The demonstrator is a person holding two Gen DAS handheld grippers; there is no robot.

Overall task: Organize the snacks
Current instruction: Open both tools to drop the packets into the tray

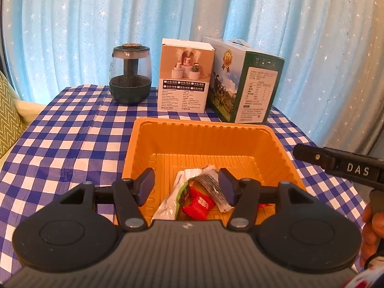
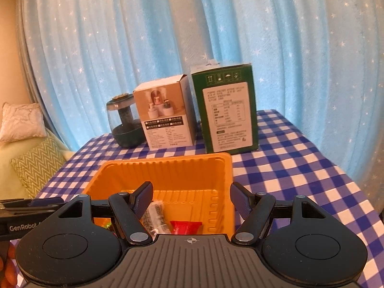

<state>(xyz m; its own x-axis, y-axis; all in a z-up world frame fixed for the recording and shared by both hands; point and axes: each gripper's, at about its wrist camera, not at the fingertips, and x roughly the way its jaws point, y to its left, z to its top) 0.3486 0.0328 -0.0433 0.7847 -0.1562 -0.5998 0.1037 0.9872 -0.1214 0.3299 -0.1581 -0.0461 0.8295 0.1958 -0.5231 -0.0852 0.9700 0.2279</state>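
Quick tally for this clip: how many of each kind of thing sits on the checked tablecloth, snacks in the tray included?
Orange tray: 1
Snack packets in it: 3 visible, namely green-white packet, red packet, clear printed packet
Cardboard boxes: 2, namely white box, green box
Glass jar with dark base: 1
Total: 7
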